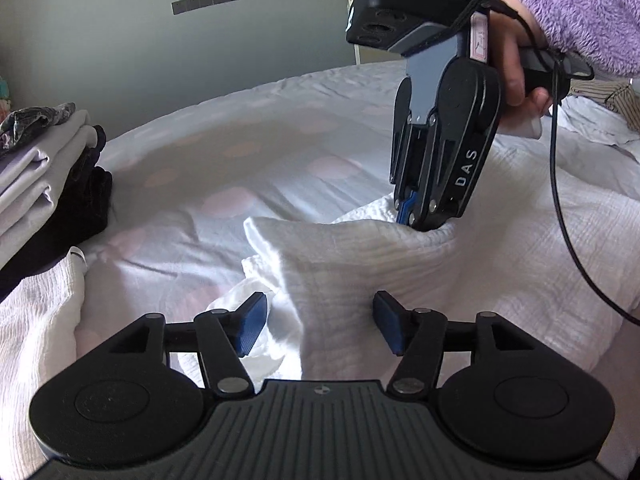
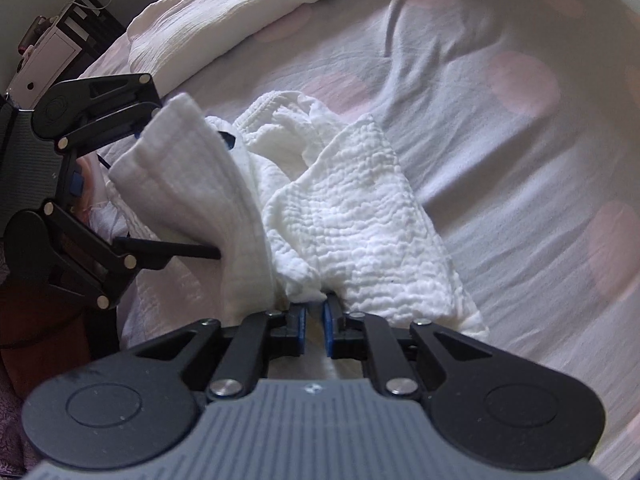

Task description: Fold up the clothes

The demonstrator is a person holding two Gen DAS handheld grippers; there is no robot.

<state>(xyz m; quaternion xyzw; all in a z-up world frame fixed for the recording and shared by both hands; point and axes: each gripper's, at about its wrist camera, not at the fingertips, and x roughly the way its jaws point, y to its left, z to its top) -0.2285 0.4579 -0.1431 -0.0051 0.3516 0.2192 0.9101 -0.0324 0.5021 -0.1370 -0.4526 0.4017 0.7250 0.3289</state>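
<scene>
Right wrist view: one white garment [image 2: 344, 208] is being pinched by the right tongs [image 2: 314, 330] above the bed [image 2: 500, 128]; the left tongs [image 1: 318, 326] are being held apart.

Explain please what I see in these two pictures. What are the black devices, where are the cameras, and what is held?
No robot here: a person carries one hand-held gripper in each hand, and each has a camera looking along its fingers. The left camera shows the left hand-held gripper open, with white crinkled cloth between its pads. Beyond it is the right one, held by a hand in a purple fluffy sleeve. The right camera shows the right hand-held gripper shut on that cloth. All lies on a bed sheet with pink dots. Folded clothes are stacked at the left.
</scene>
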